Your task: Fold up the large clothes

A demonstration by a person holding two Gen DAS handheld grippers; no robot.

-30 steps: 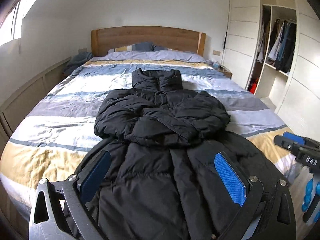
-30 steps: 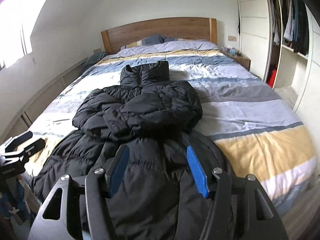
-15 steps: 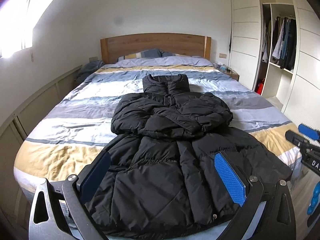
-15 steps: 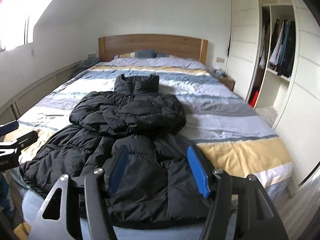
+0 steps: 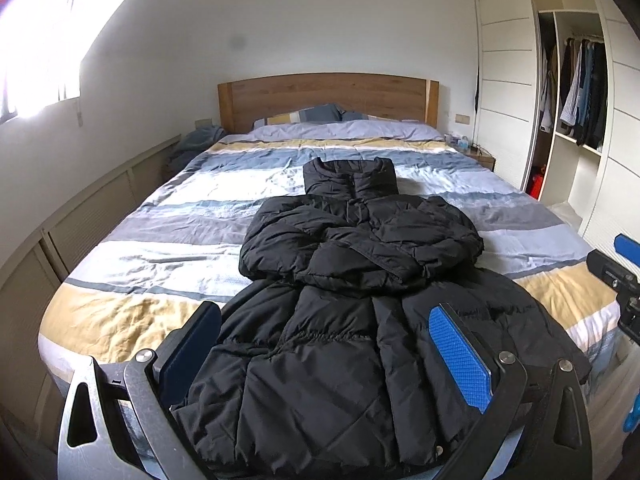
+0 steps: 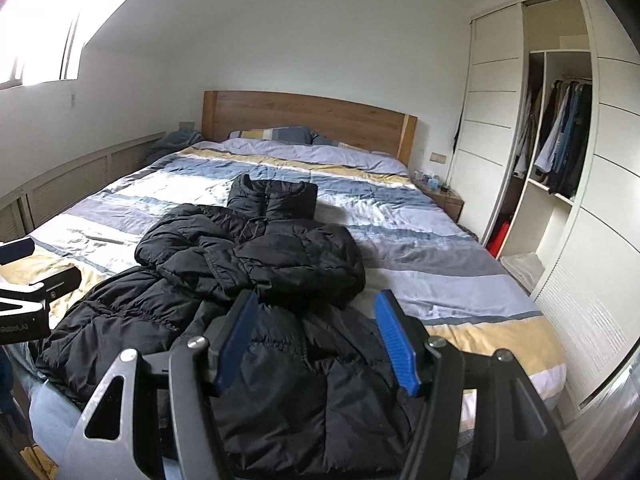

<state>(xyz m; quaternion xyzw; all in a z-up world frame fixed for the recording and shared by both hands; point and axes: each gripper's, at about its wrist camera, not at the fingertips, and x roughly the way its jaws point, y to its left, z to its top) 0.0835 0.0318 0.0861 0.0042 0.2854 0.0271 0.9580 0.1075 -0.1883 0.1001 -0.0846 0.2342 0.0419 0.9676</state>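
Note:
A black puffer jacket (image 5: 360, 280) lies front-up on the striped bed (image 5: 160, 248), collar toward the headboard, both sleeves folded across the chest, hem at the foot edge. It also shows in the right wrist view (image 6: 260, 280). My left gripper (image 5: 326, 354) is open and empty, held back above the hem. My right gripper (image 6: 316, 338) is open and empty, above the jacket's lower right part. Each gripper shows at the edge of the other's view: the right one (image 5: 616, 276) and the left one (image 6: 36, 280).
A wooden headboard (image 5: 328, 96) and pillows (image 5: 304, 114) are at the far end. A low panelled wall (image 5: 80, 224) runs along the left. An open wardrobe with hanging clothes (image 6: 560, 140) and a nightstand (image 6: 444, 196) stand to the right.
Both grippers have pulled back and up from the jacket's hem; more of the bed and room shows. Both stayed open and the jacket has not moved.

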